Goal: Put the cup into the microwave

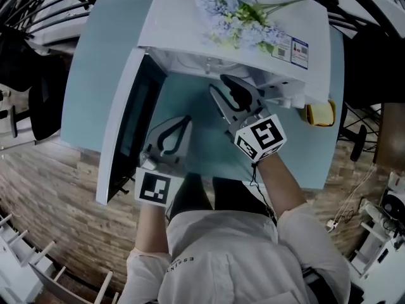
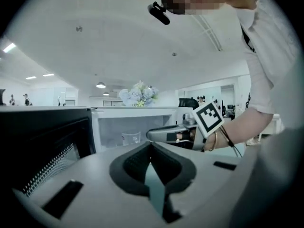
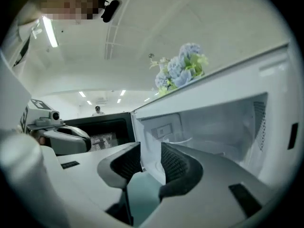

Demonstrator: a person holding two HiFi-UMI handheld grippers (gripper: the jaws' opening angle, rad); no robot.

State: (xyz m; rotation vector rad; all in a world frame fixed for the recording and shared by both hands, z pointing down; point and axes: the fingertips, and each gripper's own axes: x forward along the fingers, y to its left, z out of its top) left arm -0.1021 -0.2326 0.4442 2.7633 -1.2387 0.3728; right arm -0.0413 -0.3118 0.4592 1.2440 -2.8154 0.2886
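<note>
A pale blue table (image 1: 107,56) is carrying the open white microwave (image 1: 183,18); its top label (image 1: 291,48) is showing illegible print. The left gripper view is showing the clear cup (image 2: 130,137) standing inside the cavity, which the head view is not revealing. The right gripper (image 3: 151,151) is standing released, empty; the left gripper (image 2: 151,145) is clenched, empty.

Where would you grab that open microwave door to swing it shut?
Probably the free outer edge of the door, farthest from its hinge on the microwave, coming from the person's side: it stands open, thin enough to pinch, nearest the left gripper.
</note>
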